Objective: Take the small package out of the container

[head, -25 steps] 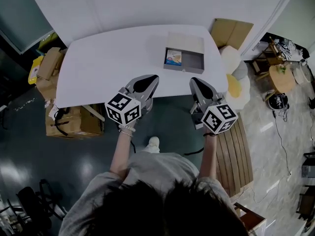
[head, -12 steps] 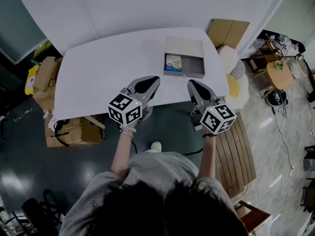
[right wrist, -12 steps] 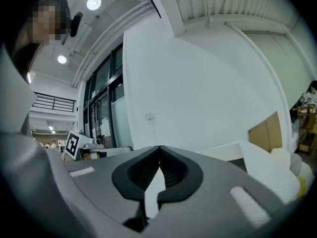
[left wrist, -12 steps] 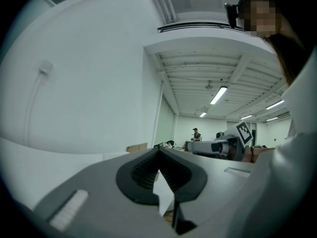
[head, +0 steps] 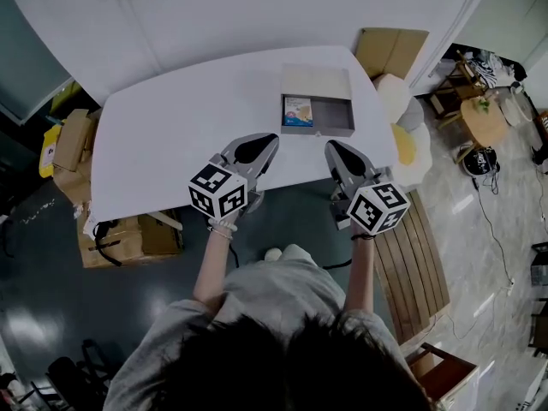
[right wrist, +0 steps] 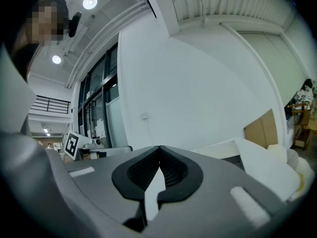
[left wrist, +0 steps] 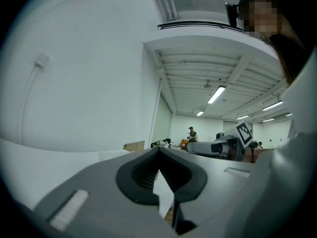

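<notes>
On the white table (head: 180, 135) stands a grey open container (head: 336, 112) with its pale lid folded back. Inside it, at the left end, lies the small blue and orange package (head: 298, 110). My left gripper (head: 272, 138) hovers at the table's near edge, short of the container and to its left, shut with nothing in it. My right gripper (head: 330, 145) is just below the container's near wall, also shut and empty. In the left gripper view the jaws (left wrist: 158, 149) meet at the tip, and the right gripper (left wrist: 218, 146) shows beyond them. In the right gripper view, the closed right gripper (right wrist: 159, 147) points at a white wall.
Cardboard boxes (head: 128, 234) sit on the dark floor left of the table, and another carton (head: 390, 51) leans behind its far right corner. White and yellow cushions (head: 409, 144) and a wooden bench (head: 419, 264) lie to the right. A person (left wrist: 190, 131) stands far off.
The head view has shifted, so the table sits a little lower and more to the left in the picture. Both grippers stay shut and near the table's front edge, slightly closer to the container.
</notes>
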Available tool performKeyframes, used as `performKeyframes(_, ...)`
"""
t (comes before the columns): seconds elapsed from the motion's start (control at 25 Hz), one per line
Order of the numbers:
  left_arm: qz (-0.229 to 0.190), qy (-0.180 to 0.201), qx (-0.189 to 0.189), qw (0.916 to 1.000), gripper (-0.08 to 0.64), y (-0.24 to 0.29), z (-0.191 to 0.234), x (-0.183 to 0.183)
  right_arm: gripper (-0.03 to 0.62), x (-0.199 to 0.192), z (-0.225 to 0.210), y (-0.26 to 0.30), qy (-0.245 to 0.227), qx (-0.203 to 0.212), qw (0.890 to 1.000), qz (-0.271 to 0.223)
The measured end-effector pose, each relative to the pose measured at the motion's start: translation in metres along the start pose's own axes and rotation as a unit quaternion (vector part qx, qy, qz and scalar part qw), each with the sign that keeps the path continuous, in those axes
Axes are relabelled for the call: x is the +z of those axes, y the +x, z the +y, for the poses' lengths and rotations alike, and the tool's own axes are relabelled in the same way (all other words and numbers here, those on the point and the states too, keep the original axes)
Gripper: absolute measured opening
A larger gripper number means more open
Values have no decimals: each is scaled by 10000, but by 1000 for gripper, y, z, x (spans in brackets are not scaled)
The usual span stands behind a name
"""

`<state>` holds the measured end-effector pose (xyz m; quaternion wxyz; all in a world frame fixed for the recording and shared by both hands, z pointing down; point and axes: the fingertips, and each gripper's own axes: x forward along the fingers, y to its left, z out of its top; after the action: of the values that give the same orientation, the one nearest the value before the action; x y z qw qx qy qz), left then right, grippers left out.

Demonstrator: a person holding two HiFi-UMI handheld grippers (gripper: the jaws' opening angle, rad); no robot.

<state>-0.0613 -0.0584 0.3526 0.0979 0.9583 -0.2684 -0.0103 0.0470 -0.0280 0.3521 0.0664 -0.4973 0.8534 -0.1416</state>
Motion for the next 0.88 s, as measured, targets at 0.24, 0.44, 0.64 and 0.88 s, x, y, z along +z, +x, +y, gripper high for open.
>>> performKeyframes(0.24,107,-71,-42,9999,-8,19,4,-7,14,-3,-19,3,94,-63,9999,69)
performKeyframes(0.44,185,-164,14,9997,-8,37,16,-11,14,-2,-39,16,168,-38,9997,179)
performKeyframes(0.64,190,-174,65,9996,-8,64,32,-1,14,11,-64,37,123,11,9996,239)
performKeyframes(0.88,121,-147,165,9997,-8,95,53,11,14,27,-90,64,32,213,9993,302)
